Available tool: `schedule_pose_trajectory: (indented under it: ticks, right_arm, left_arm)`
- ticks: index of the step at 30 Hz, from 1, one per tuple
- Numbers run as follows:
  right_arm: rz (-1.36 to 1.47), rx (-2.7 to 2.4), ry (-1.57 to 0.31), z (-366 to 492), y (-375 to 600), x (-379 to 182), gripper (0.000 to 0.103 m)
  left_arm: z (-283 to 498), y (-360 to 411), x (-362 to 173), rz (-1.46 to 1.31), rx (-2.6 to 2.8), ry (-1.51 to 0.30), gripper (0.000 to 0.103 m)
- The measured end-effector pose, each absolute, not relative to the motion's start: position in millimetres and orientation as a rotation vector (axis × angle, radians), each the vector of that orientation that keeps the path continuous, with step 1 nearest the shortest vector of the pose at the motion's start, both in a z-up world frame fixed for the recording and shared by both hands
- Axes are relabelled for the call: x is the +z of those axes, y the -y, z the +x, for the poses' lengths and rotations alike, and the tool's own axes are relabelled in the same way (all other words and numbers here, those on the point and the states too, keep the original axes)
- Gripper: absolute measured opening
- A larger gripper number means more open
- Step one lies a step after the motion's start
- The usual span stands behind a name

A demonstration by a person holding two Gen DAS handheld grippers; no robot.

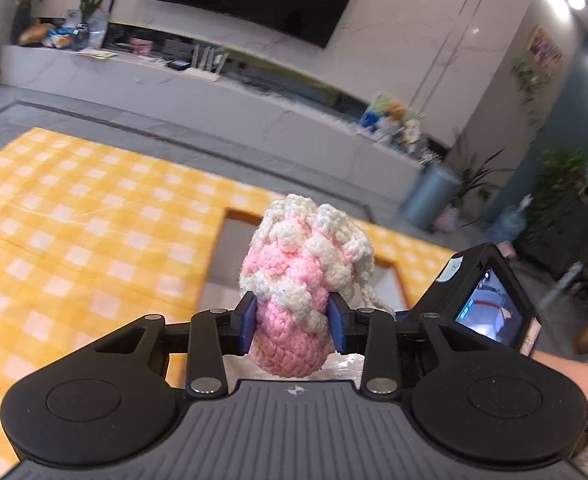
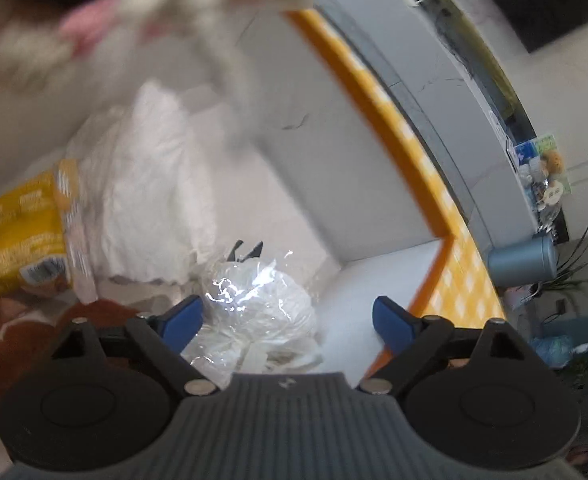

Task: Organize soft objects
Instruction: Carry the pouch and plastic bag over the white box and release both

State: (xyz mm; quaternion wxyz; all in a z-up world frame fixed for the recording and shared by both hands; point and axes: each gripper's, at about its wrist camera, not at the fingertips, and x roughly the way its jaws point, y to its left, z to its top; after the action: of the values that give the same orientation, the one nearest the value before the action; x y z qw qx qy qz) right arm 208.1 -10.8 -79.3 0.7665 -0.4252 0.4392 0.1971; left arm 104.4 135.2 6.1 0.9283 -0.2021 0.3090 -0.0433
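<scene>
In the left wrist view my left gripper (image 1: 292,326) is shut on a pink and white crochet pouch (image 1: 302,276), its blue pads pressing the pouch's lower half. The pouch stands upright above a white box (image 1: 229,272) set in the yellow checked cloth (image 1: 73,232). In the right wrist view my right gripper (image 2: 287,318) is open, jaws wide, over the box's white inside (image 2: 302,184). A clear plastic bag of white stuff (image 2: 253,312) lies below and between its fingers, untouched. The blurred pouch (image 2: 113,20) hangs at the top left of that view.
Inside the box lie a white pillow-like pack (image 2: 149,184), a yellow printed bag (image 2: 17,232) and a brown soft item (image 2: 53,332). The right gripper's body and screen (image 1: 490,304) sit close to the pouch's right. A TV bench (image 1: 213,80) and grey bin (image 1: 430,196) stand beyond.
</scene>
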Motion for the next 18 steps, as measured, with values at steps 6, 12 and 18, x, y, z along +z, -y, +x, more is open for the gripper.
schedule_pose_trajectory:
  ticks: [6, 12, 18]
  right_arm:
    - [-0.783, 0.508, -0.879, 202.0, 31.9, -66.2, 0.094]
    - [-0.628, 0.567, -0.756, 190.8, 61.4, -52.4, 0.094]
    - [-0.451, 0.623, -0.663, 180.9, 84.8, -41.5, 0.095]
  left_arm:
    - [108.7, -135.3, 6.4, -0.454, -0.144, -0.604, 0.041]
    - [123.4, -143.4, -10.3, -0.501, -0.099, -0.652, 0.041]
    - [147.4, -115.5, -18.1, -0.308, 0.001, -0.711, 0.041]
